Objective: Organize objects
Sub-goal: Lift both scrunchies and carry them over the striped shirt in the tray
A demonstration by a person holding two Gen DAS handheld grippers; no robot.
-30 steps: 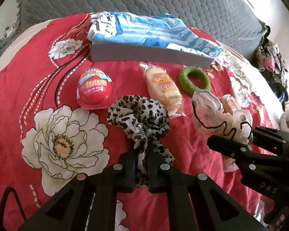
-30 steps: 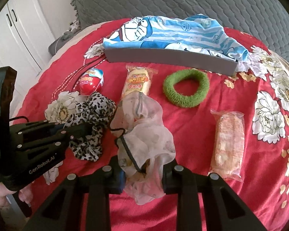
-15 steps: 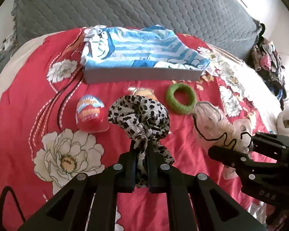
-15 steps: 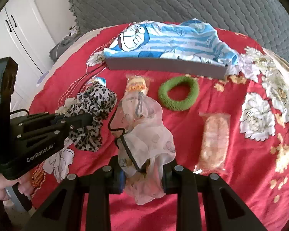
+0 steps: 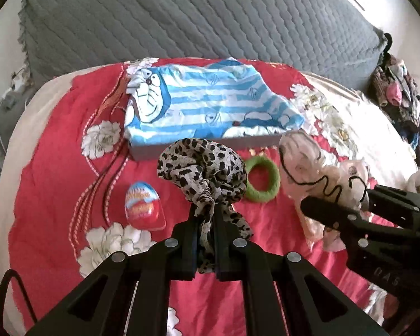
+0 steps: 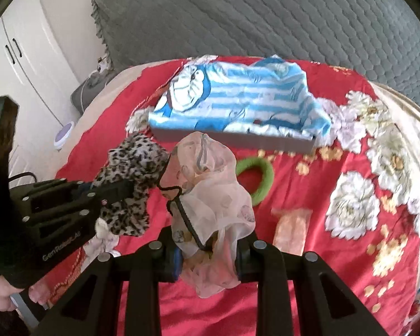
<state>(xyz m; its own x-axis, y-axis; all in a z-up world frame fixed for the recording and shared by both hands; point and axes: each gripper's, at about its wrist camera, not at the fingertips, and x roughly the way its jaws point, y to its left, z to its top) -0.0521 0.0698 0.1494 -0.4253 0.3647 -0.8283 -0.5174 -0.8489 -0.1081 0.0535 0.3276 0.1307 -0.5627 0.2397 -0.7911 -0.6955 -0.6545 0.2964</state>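
My left gripper [image 5: 205, 240] is shut on a leopard-print scrunchie [image 5: 201, 168] and holds it lifted above the red flowered bedspread [image 5: 56, 168]. My right gripper [image 6: 205, 254] is shut on a sheer pink scrunchie with black trim [image 6: 210, 184], also lifted. Each gripper shows in the other's view: the right one [image 5: 347, 210] beside the pink scrunchie [image 5: 313, 168], the left one [image 6: 103, 193] with the leopard scrunchie [image 6: 131, 168]. Ahead lies a grey box [image 5: 198, 147] lined with blue-striped Doraemon cloth [image 5: 210, 103].
On the bedspread lie a green ring scrunchie [image 5: 263, 179], a red egg-shaped toy pack [image 5: 142, 204] and a wrapped snack [image 6: 291, 226]. A grey quilted cover [image 5: 196, 19] lies behind the box. White cupboard doors [image 6: 22, 56] stand at the left. Clothes [image 5: 397, 95] are piled at the far right.
Both grippers have lifted with their scrunchies and moved toward the box. The items on the bedspread now look farther below, and a wrapped bun is hidden behind the leopard scrunchie.
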